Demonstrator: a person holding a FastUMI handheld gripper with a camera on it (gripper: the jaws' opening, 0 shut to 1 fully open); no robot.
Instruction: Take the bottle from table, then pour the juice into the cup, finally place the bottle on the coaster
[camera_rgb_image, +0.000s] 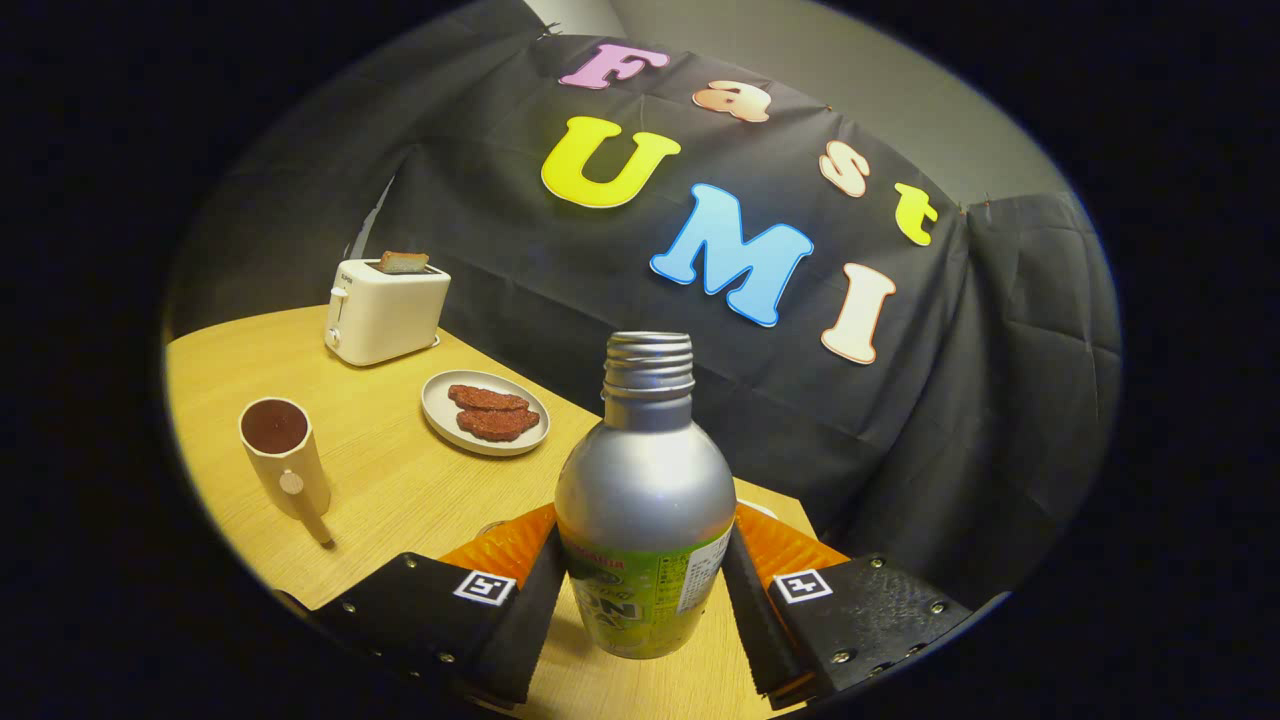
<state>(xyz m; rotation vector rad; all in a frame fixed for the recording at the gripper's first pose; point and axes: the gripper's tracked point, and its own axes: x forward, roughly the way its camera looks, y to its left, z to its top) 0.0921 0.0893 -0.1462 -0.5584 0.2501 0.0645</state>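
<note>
The gripper (645, 590) has its two fingers pressed against either side of the bottle (645, 500), pinching its lower body. The bottle is uncapped and upright between them, over the wooden table (400, 490). Beyond the fingers and off to the left stands a cup (284, 455) with dark liquid inside. Farther back sit a plate (485, 412) with two brown pieces and a toaster (385, 310) holding a slice.
</note>
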